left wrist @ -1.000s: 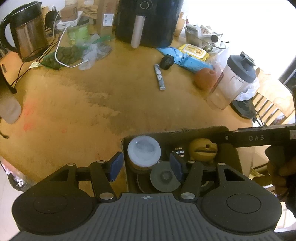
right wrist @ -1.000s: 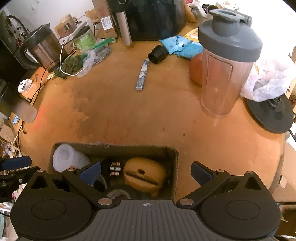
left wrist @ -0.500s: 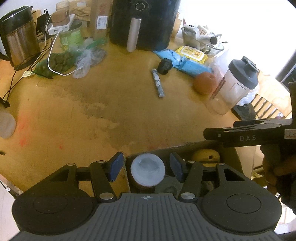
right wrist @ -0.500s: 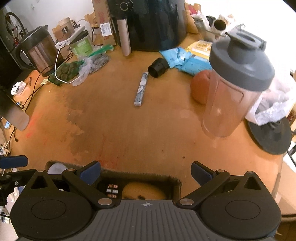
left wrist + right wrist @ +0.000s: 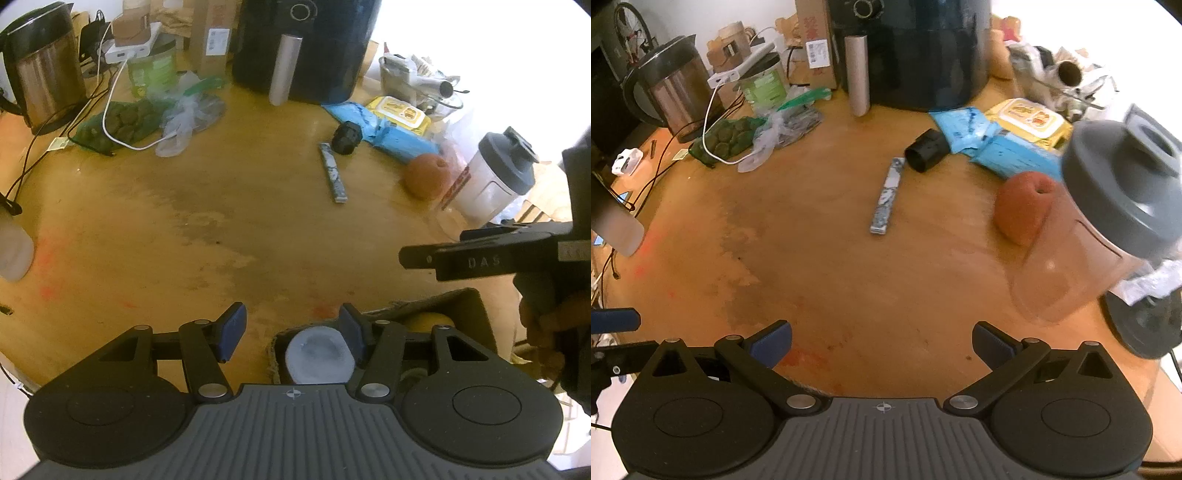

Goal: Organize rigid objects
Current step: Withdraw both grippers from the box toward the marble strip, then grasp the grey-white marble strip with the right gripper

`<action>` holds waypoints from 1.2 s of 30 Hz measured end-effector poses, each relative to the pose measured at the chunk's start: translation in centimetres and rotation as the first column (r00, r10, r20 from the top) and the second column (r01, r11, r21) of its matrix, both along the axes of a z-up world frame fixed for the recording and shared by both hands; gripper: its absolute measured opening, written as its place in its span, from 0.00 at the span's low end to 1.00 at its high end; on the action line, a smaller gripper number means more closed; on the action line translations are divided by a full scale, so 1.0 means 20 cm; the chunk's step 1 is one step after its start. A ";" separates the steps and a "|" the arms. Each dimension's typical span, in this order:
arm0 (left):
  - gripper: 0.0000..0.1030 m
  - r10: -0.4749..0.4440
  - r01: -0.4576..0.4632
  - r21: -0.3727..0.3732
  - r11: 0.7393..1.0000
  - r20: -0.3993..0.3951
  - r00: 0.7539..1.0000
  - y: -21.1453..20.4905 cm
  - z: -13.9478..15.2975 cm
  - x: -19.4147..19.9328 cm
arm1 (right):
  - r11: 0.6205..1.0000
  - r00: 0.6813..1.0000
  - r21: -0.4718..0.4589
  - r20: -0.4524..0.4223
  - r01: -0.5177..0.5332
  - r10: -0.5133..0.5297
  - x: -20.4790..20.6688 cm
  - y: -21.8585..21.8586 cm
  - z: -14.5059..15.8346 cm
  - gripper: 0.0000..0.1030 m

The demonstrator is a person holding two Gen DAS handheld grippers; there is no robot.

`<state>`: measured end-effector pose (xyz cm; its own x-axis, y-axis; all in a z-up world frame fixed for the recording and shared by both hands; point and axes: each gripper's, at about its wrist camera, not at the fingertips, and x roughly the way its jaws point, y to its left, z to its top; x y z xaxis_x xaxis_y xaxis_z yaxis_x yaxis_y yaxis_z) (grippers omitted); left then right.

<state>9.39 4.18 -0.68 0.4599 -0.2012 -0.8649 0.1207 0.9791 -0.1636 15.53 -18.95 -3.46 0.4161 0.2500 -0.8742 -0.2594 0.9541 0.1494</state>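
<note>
A cardboard box [image 5: 476, 314] sits at the table's near edge with a white-lidded jar [image 5: 319, 356] and a yellow object [image 5: 428, 321] inside. My left gripper [image 5: 291, 326] is open and empty just above the box's left end. My right gripper [image 5: 882, 341] is open and empty over bare table. Loose on the table are a black cylinder [image 5: 927, 151] [image 5: 345, 136], a patterned flat stick [image 5: 886, 195] [image 5: 334, 173], an orange ball [image 5: 1023, 206] [image 5: 426, 175] and a grey-lidded shaker bottle [image 5: 1108, 229] [image 5: 491, 177].
A black air fryer [image 5: 916, 48], steel kettle [image 5: 676, 85], green tub [image 5: 764, 83], bagged items with a white cable [image 5: 735, 136], blue and yellow packets [image 5: 997, 136] line the back. A black round base [image 5: 1141, 328] lies at the right edge.
Both grippers pulled back and up from the box, so it slid toward the bottom of both views. It has left the right wrist view. Both stayed open.
</note>
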 end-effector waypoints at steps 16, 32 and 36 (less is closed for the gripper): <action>0.53 0.040 -0.040 -0.007 0.999 -0.011 0.999 0.09 -0.02 0.05 | 1.000 1.000 0.012 0.001 -0.028 0.028 0.27 0.12 -0.08 1.00; 0.53 0.150 -0.150 -0.001 0.989 -0.034 0.988 0.27 -0.03 0.03 | 1.000 0.999 -0.006 0.039 -0.019 0.019 0.57 0.24 -0.23 0.74; 0.53 0.181 -0.181 0.003 0.984 -0.038 0.983 0.32 -0.04 0.01 | 1.000 0.999 -0.021 0.041 -0.015 0.016 0.64 0.27 -0.27 0.58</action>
